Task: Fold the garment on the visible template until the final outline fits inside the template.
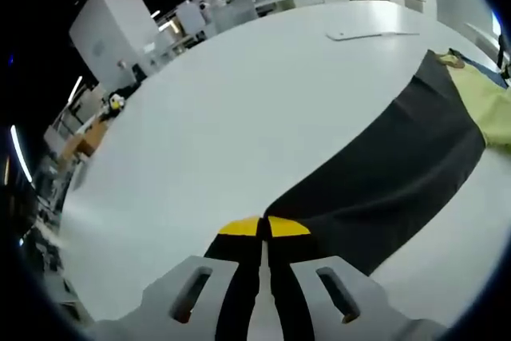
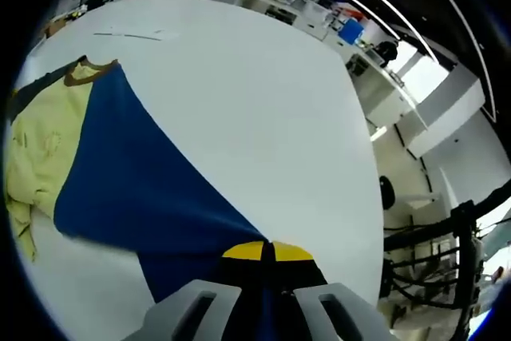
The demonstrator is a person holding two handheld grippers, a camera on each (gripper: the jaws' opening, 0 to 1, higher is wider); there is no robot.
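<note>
While we look along the left gripper, we see its two yellow tips pressed tight together on a corner of the shirt. From there the shirt runs away to the right, up off the white table. This side looks black, and the yellow part sits at the far end. A thin flat sheet lies farther back on the table; we cannot tell if it is the template.

In the right gripper view, the yellow part of the shirt is at the left, with a brown neck. The blue part spreads from it down to the right gripper. Its tips are closed tight on that corner too.

We think the job is only just starting. Both corners are held and the shirt is pulled out wide. No fold shows yet. We still need to fold it small and make it fit the template.
</note>
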